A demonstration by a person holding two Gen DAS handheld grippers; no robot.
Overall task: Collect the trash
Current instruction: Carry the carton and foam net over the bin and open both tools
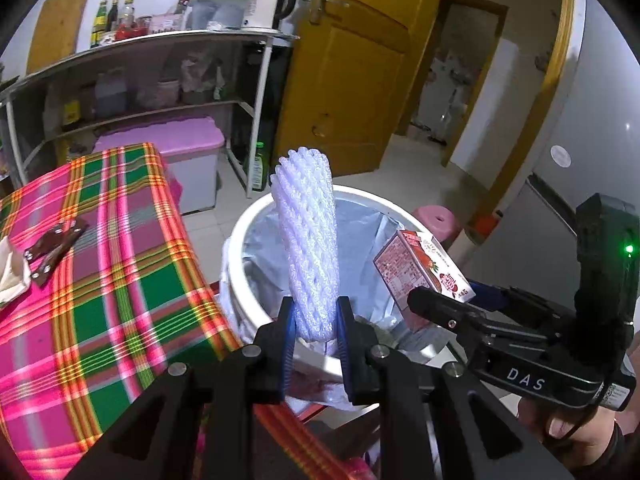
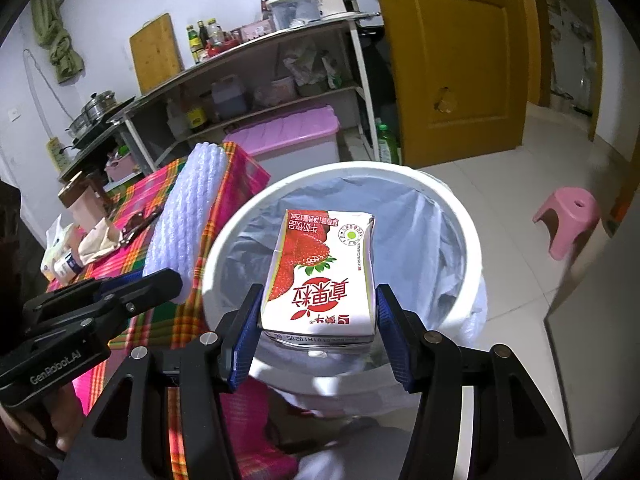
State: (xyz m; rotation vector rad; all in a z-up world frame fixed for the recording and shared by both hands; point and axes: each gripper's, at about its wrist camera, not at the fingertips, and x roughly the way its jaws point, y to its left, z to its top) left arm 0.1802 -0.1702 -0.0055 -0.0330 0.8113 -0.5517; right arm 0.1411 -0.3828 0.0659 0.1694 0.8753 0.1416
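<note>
While over the white trash bin (image 1: 244, 280), left gripper (image 1: 315, 332) pinching white foam fruit net (image 1: 308, 248) at its lower end between blue pads (image 1: 289, 344); net upright, leaning slightly left, above near-left part of bin rim. Right gripper (image 2: 318, 332) clamped on strawberry milk carton (image 2: 320, 276), blue pads (image 2: 242, 344) pressed against both side faces; carton printed face up, lettering upside down from right wrist view, held above bin opening. From left wrist view, same carton (image 1: 420, 268) seen to the right of net, apart from it, over far-right side of bin. Bin (image 2: 404, 174) lined with pale plastic bag (image 2: 432, 232), bag edge folded over rim. Bin standing on tiled floor (image 2: 480, 184), just beside plaid-covered surface (image 1: 100, 280). On surface: brown wrapper (image 1: 54, 246) and crumpled pale paper (image 1: 12, 276) near left edge, well apart from net. Further items on surface in right wrist view too small to identify. Beyond bin: pink stool (image 2: 568, 220) on floor, pink-lidded storage box (image 2: 288, 136) under shelf unit (image 1: 160, 80), yellow door (image 2: 452, 48).
</note>
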